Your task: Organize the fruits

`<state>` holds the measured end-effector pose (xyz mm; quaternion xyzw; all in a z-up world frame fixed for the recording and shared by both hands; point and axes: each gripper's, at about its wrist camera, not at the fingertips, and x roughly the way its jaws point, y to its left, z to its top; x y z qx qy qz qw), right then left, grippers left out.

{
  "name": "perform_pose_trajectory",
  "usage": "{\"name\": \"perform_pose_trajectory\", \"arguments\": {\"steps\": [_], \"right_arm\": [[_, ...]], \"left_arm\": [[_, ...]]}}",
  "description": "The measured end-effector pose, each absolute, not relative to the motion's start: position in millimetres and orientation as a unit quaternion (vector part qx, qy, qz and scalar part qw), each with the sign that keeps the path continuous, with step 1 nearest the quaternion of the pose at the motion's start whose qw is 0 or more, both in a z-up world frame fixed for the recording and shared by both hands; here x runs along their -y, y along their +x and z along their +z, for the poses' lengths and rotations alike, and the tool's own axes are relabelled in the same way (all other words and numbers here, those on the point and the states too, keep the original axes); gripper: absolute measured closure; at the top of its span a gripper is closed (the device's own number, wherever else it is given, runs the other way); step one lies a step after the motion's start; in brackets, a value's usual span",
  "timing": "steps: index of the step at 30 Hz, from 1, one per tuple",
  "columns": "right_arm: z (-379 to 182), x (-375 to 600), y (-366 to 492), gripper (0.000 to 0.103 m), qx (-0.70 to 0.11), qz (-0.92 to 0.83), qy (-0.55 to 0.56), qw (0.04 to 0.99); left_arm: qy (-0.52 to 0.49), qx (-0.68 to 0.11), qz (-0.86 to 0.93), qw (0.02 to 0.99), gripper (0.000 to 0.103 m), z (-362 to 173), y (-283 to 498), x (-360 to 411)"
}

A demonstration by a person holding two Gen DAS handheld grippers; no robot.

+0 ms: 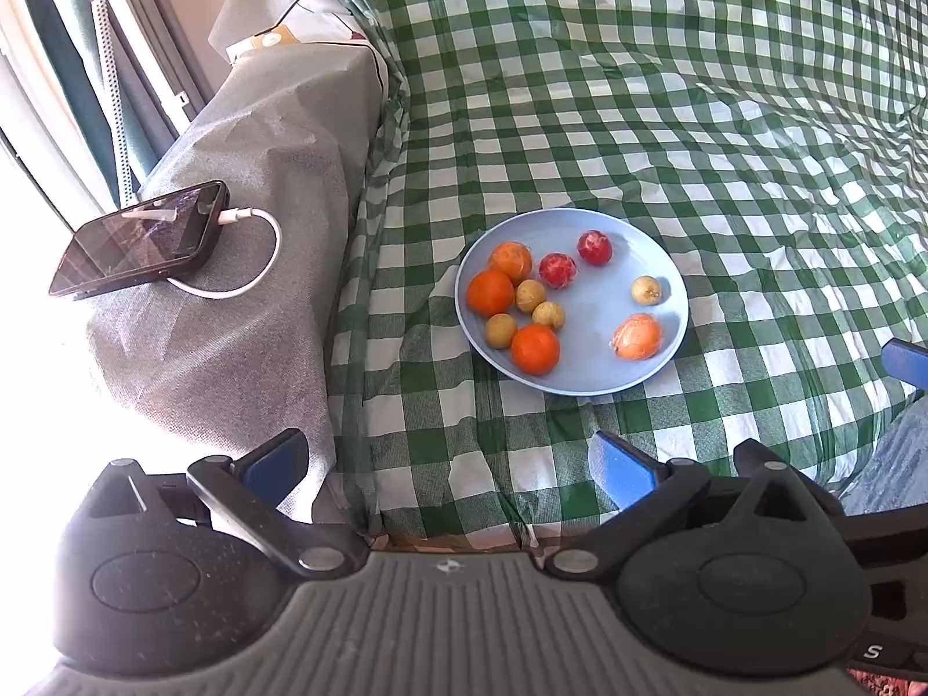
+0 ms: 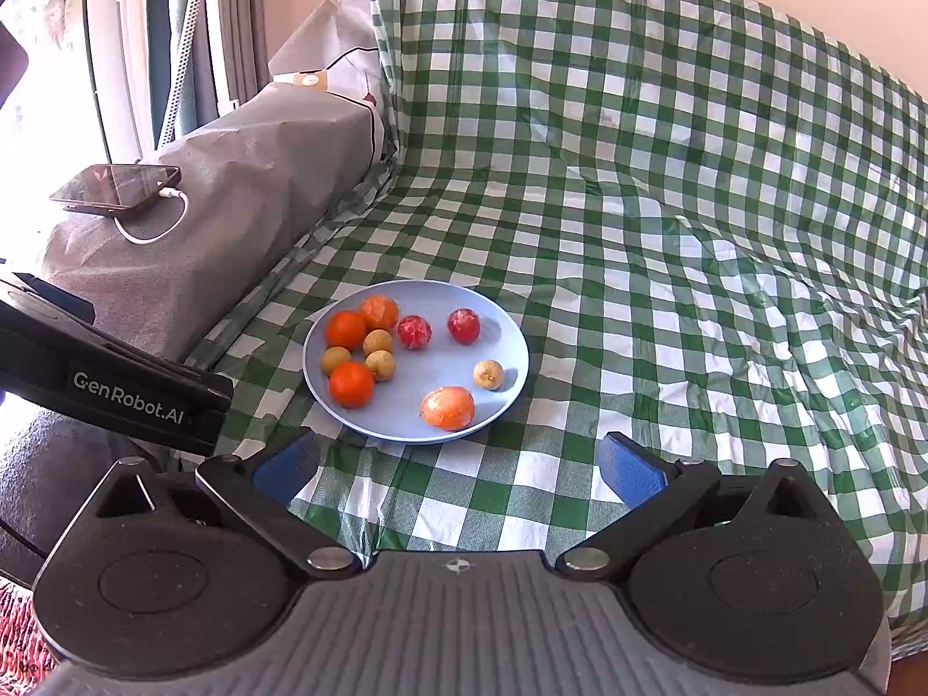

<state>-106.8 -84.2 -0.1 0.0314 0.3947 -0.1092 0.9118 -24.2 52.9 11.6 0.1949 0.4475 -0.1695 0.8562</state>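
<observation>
A light blue plate [image 1: 667, 272] [image 2: 504, 336] lies on the green checked cloth. It holds several fruits: oranges [image 1: 490, 292] [image 2: 351, 384], two red fruits [image 1: 594, 247] [image 2: 463, 325], several small tan fruits [image 1: 646, 290] [image 2: 488, 374], and an orange fruit in clear wrap [image 1: 637, 336] [image 2: 448, 407]. My left gripper [image 1: 446, 464] is open and empty, short of the plate's near edge. My right gripper [image 2: 458, 461] is open and empty, just in front of the plate.
A grey covered armrest [image 1: 261, 133] [image 2: 243, 156] stands left of the plate with a phone [image 1: 139, 238] [image 2: 116, 188] and white cable on it. The left gripper's body [image 2: 116, 388] shows at the right wrist view's left edge. Checked cloth [image 1: 696, 87] extends right and back.
</observation>
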Motion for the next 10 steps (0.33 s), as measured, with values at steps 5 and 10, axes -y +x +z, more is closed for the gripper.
{"name": "perform_pose_trajectory", "arguments": {"steps": [5, 10], "right_arm": [[-0.8, 84.1, -107.1, 0.001, -0.395, -0.108, 0.030, 0.912], [-0.4, 84.7, -107.1, 0.001, -0.395, -0.106, 0.030, 0.912]], "left_arm": [[0.193, -0.450, -0.173, 0.854, 0.000, 11.7, -23.6, -53.0], [0.193, -0.452, -0.180, 0.852, 0.000, 11.7, -23.9, -52.2]]}}
